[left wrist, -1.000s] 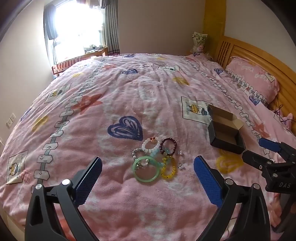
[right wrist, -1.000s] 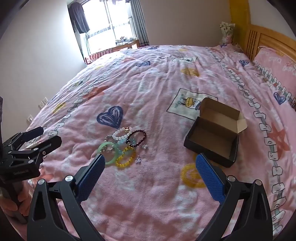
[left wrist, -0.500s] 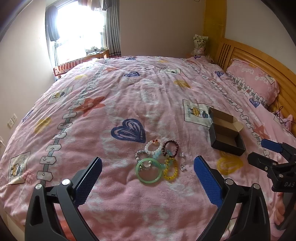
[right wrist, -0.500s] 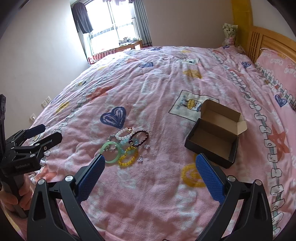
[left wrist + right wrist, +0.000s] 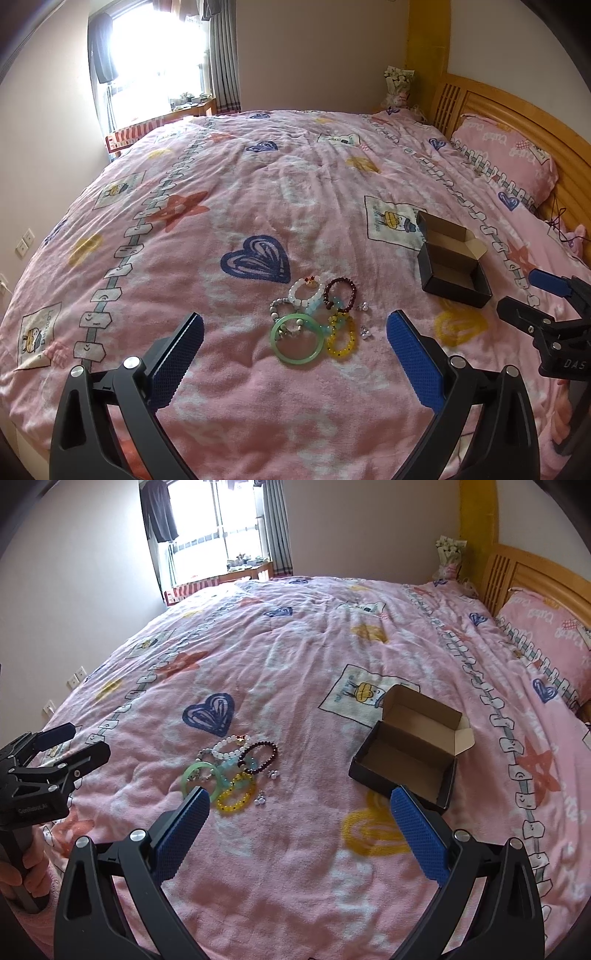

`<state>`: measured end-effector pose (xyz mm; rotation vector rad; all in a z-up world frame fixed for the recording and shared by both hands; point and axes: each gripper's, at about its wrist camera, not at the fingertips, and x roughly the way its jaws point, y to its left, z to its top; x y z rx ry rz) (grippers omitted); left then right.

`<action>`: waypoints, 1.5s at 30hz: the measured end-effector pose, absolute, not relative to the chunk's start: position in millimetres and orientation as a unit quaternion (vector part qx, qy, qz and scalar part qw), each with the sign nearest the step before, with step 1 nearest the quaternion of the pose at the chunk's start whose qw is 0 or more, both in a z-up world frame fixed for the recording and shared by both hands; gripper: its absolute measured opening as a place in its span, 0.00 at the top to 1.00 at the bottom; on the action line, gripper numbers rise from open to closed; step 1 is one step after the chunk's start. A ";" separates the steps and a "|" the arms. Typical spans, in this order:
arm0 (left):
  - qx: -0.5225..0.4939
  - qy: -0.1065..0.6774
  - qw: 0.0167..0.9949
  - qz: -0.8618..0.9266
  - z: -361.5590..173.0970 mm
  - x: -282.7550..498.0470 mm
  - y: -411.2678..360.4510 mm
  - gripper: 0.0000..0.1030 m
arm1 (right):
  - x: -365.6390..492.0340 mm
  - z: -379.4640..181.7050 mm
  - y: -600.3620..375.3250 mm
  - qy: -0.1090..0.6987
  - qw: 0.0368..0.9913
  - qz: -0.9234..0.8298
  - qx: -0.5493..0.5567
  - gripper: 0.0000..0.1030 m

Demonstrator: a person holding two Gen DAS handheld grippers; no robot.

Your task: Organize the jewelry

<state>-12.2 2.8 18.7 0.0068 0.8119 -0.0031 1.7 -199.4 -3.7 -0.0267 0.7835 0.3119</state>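
Two wide-open, empty grippers, left gripper [image 5: 294,334] and right gripper [image 5: 300,812], over pink bedspread [image 5: 258,177].

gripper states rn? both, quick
Left gripper: open, holding nothing, above the bracelets.
Right gripper: open, holding nothing, above the blanket near the box.

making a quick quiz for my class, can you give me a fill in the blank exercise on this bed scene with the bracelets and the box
1. The small black box stands with its lid ____.
2. The smooth green bangle lies beside a beaded bracelet coloured ____.
3. The left gripper has its jaws ____, nothing between them.
4. The jewelry rests on a bedspread coloured ____.

Missing words: open; yellow; open; pink
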 end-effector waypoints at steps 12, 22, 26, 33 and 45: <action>0.004 0.395 0.919 -0.003 18.1 -11.9 0.5 0.06 | 2.1 -4.4 -197.8 0.380 0.913 0.148 -0.020 0.07; 0.003 0.395 0.919 -0.005 18.1 -11.5 -1.3 0.06 | 1.8 -5.1 -197.1 0.381 0.913 0.148 -0.021 0.07; 0.003 0.395 0.919 -0.005 17.9 -12.0 -0.9 0.06 | 1.2 -5.1 -195.8 0.380 0.913 0.148 -0.022 0.07; 0.003 0.394 0.919 -0.005 17.6 -12.3 -0.7 0.06 | 1.2 -5.5 -195.5 0.380 0.913 0.148 -0.022 0.07; 0.001 0.404 0.915 -0.010 11.8 -9.8 -2.7 0.06 | 2.5 -7.7 -195.1 0.379 0.913 0.148 -0.017 0.07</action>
